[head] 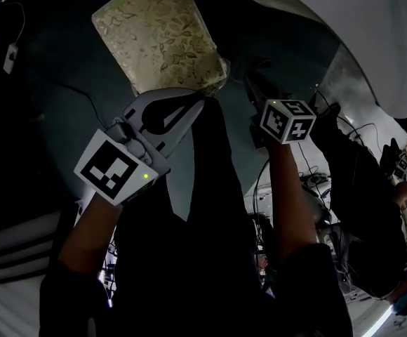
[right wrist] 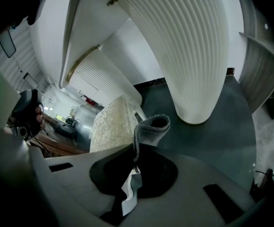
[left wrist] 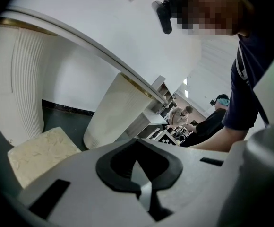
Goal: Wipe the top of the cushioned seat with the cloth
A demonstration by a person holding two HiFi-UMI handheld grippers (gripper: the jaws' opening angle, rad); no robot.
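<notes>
Pinching a fold of grey cloth [right wrist: 152, 126], the right tool [right wrist: 134, 163] is clenched on it, and a short loop of fabric pokes out past the tips, just right of centre in the right gripper view. The cloth looks soft, light and limp, so it should drape and drag readily over a surface. Held by one fold as it is, only a small pad of it would meet the seat, and it may bunch up rather than spread. The cushioned seat [head: 160, 34] sits at the upper centre of the head view, a cream square with a leafy pattern on the dark floor [right wrist: 222, 122]; neither tool appears to touch it. Its top looks padded and a little yielding, with a textured cover that could catch the cloth, so light, flat strokes seem the wiser course. The left tool [left wrist: 138, 159] is clenched too, with nothing between its tips, and shows at the centre left of the head view, pointing up towards the seat's lower edge. Tall white ribbed columns [right wrist: 189, 46] stand beside and behind the seat, the largest at the upper right of the right gripper view, and they might crowd a wide sweep. Cables [head: 309, 177] trail at the right of the head view, away from the seat.
</notes>
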